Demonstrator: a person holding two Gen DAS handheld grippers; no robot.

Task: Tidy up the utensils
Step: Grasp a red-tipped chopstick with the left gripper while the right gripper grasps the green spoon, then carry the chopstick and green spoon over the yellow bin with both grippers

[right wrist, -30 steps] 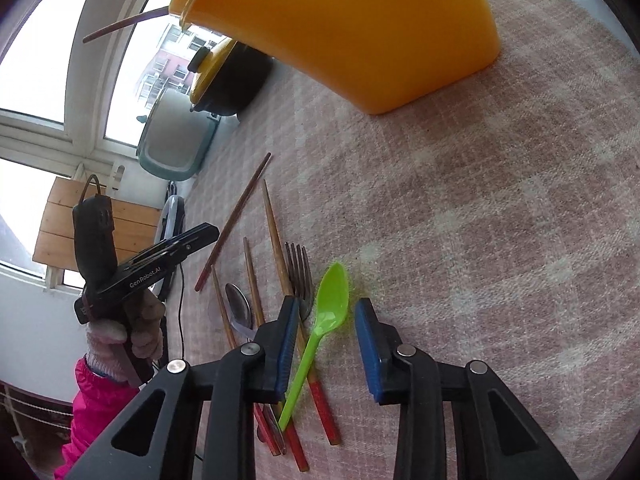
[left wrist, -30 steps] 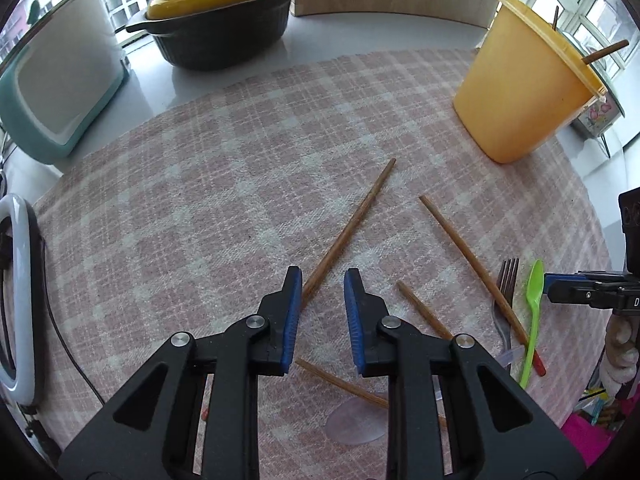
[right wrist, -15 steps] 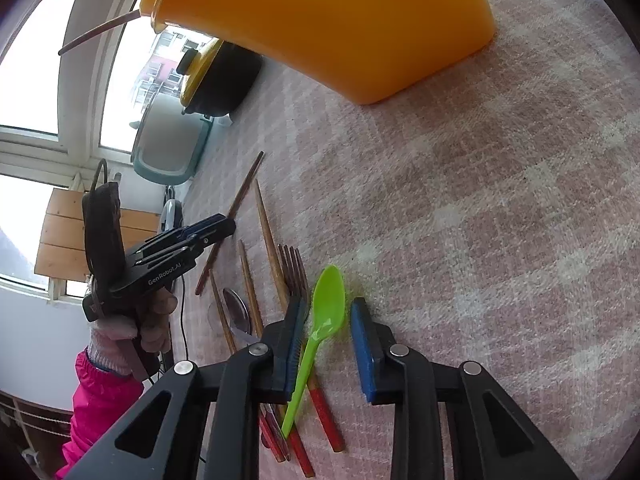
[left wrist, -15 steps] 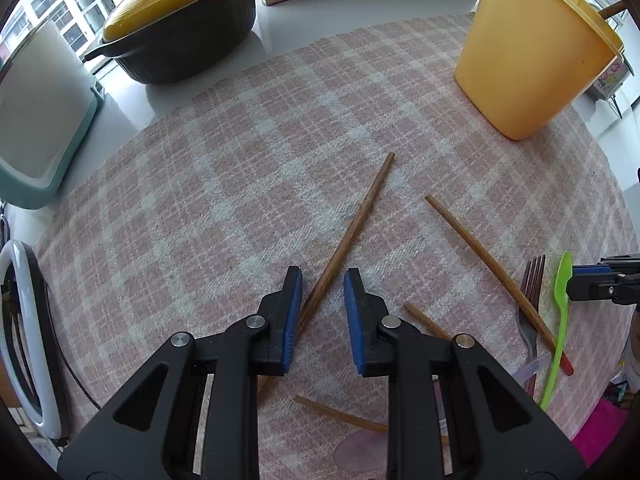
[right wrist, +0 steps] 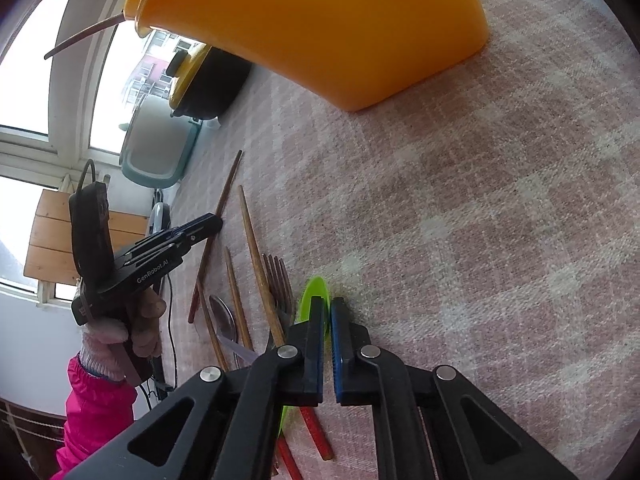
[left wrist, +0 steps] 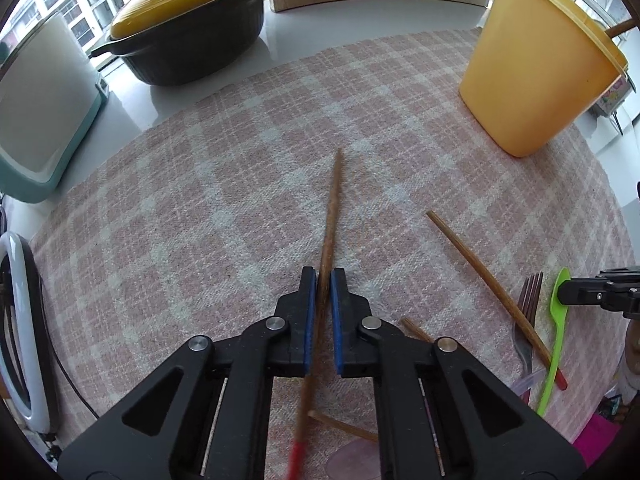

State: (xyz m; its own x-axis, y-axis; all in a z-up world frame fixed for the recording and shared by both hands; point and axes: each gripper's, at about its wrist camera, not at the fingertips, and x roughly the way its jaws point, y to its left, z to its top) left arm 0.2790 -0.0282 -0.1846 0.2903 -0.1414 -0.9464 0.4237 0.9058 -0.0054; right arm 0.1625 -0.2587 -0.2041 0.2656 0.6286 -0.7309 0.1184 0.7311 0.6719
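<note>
Utensils were scattered over a pink-and-white checked woven tablecloth (left wrist: 224,184). In the left wrist view, the left gripper (left wrist: 325,276) was seen with its blue-padded jaws pressed together on a long brown wooden chopstick with a red end (left wrist: 330,216); the stick ran out ahead of the tips, and its blurred red end lay back beneath the tongs. A second brown wooden chopstick (left wrist: 476,268) was seen to the right of the tongs, with a dark metal fork (left wrist: 529,304) and a lime-green plastic spoon (left wrist: 557,336) just beyond it, the chopstick lying across the fork. Two more chopstick pieces were partly hidden under the tongs. A tall yellow plastic container (left wrist: 532,76) stood far ahead to the right, well apart from the tips, and a black casserole pot with a yellow lid (left wrist: 188,36) far ahead to the left.

In the right wrist view, the right gripper (right wrist: 327,304) was seen with its jaws brought together on the lime-green plastic spoon (right wrist: 311,296), the bowl showing just ahead of the tips and the handle passing beneath them. The fork (right wrist: 280,280) and several chopsticks lay just to the left of the tongs. Further left, the left gripper (right wrist: 212,224) was held in a gloved hand (right wrist: 140,320) with a pink sleeve (right wrist: 96,404). The yellow container (right wrist: 320,24) stood ahead.
</note>
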